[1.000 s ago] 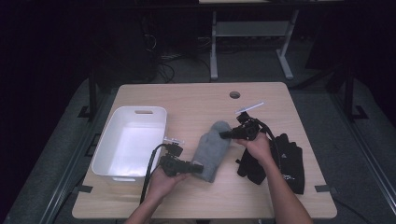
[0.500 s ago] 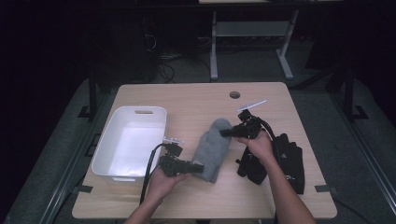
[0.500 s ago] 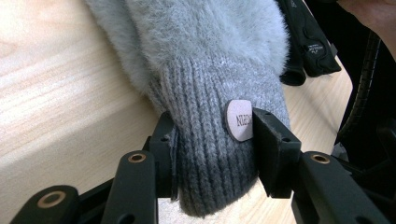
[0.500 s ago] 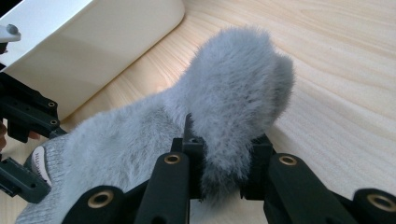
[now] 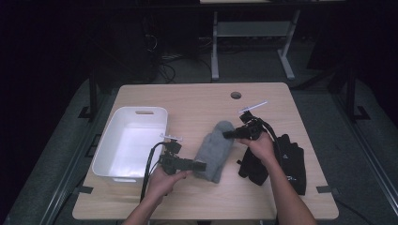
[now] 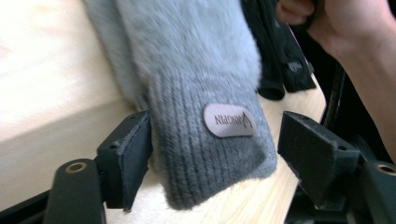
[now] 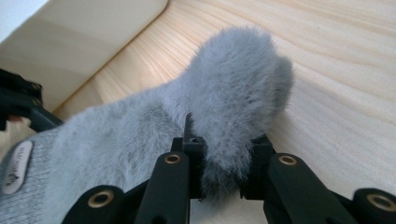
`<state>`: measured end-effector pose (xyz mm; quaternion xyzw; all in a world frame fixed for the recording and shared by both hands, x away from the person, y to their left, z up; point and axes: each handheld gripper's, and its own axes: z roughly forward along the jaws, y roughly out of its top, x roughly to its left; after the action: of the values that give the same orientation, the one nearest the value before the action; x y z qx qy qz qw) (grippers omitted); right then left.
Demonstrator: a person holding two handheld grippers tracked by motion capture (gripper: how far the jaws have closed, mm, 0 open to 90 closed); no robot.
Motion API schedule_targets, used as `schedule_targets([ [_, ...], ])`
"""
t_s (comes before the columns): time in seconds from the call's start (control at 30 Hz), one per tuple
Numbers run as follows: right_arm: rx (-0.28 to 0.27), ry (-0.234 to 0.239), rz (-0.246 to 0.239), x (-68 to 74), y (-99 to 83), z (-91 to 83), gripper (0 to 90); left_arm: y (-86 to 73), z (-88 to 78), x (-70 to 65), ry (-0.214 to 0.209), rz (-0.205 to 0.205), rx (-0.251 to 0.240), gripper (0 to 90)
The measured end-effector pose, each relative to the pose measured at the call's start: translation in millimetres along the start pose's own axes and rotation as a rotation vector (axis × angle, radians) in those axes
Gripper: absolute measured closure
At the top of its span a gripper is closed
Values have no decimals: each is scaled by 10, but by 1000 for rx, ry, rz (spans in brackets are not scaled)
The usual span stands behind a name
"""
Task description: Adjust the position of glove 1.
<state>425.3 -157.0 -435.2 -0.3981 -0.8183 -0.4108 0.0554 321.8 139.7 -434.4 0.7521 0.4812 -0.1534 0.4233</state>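
Note:
A fuzzy grey mitten (image 5: 216, 149) lies on the wooden table (image 5: 197, 101), fingertip end away from the person, ribbed cuff near. My right gripper (image 5: 227, 134) is shut on the mitten's fluffy edge (image 7: 224, 154) near its fingertip end. My left gripper (image 5: 202, 166) stands open at the cuff, one jaw on each side of the ribbed band and its grey label (image 6: 229, 120); the jaws do not press the cuff (image 6: 210, 149). A pair of black gloves (image 5: 281, 159) lies to the right of the mitten, partly under the right hand.
A white plastic bin (image 5: 131, 143) stands at the table's left, close behind the left gripper. A cable hole (image 5: 236, 95) sits near the far edge. A small white strip (image 5: 252, 107) lies beyond the right gripper. Black gloves (image 6: 280, 56) reach the near edge.
The right gripper has shifted slightly with the mitten's edge in it. The left gripper holds its place at the cuff.

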Motion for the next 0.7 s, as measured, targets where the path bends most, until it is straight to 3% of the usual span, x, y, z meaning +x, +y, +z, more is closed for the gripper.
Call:
schedule_targets([
  [0.1,3,-4,-3,-5,2,5,759,34,3,37,51,-19,-8,259],
  [0.13,6,-7,-2,-9,-3,5,760,34,10,28,63,-12,-11,299],
  [0.17,6,-7,-2,-9,-3,5,760,33,25,22,59,-19,-10,299],
  [0.3,11,-9,2,-33,-24,30,759,7,210,-26,86,-40,45,308],
  [0.37,11,-9,1,-33,-28,32,759,-1,247,-18,79,-51,56,283],
  [0.47,14,-4,-4,-33,-44,29,758,-40,327,59,25,-87,85,280],
  [0.5,14,-4,-4,-33,-44,29,758,-40,327,59,25,-87,85,288],
  [0.53,11,3,3,-42,-53,28,757,-57,370,87,-20,-103,91,302],
  [0.6,11,4,2,-46,-56,30,757,-56,383,92,-40,-106,108,324],
  [0.7,7,4,-3,-31,-52,35,757,-57,385,60,-51,-76,97,458],
])
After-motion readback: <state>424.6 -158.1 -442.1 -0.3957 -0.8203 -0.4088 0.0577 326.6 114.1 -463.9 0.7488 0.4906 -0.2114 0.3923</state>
